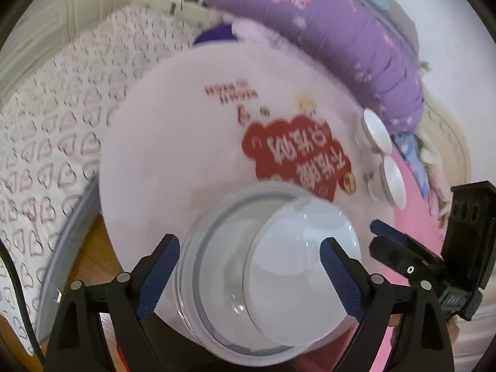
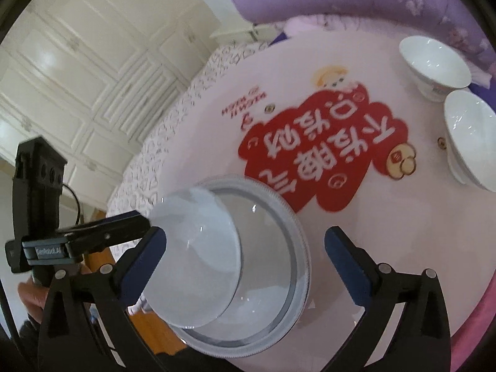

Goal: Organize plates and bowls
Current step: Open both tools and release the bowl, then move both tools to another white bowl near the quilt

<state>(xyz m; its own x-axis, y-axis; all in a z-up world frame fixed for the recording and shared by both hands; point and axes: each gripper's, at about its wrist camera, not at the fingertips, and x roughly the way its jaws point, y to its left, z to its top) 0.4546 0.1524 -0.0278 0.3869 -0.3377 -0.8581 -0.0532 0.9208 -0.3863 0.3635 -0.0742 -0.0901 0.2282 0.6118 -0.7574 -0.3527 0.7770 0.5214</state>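
From the left wrist, the left gripper (image 1: 249, 274) stood open, jaws astride the small plate (image 1: 302, 274) lying flat in the grey-rimmed plate (image 1: 217, 263), gripping nothing. Two bowls (image 1: 384, 158) sat beyond the plates, upright.

From the right wrist, the right gripper (image 2: 245, 260) was open too, jaws clear; the small plate (image 2: 195, 257) possibly overhung the larger one's near rim.

Left wrist view: looking steeply down along left gripper (image 1: 249, 274), close over glass plates (image 1: 248, 266) at near edge of round bench (image 1: 173, 142); right gripper (image 1: 387, 241) at right. Right wrist view: same downward slant from other side, close over same plates (image 2: 235, 257); left gripper (image 2: 124, 226) at left. Shared: plates, red print (image 2: 313, 152), two white bowls (image 2: 434, 65)
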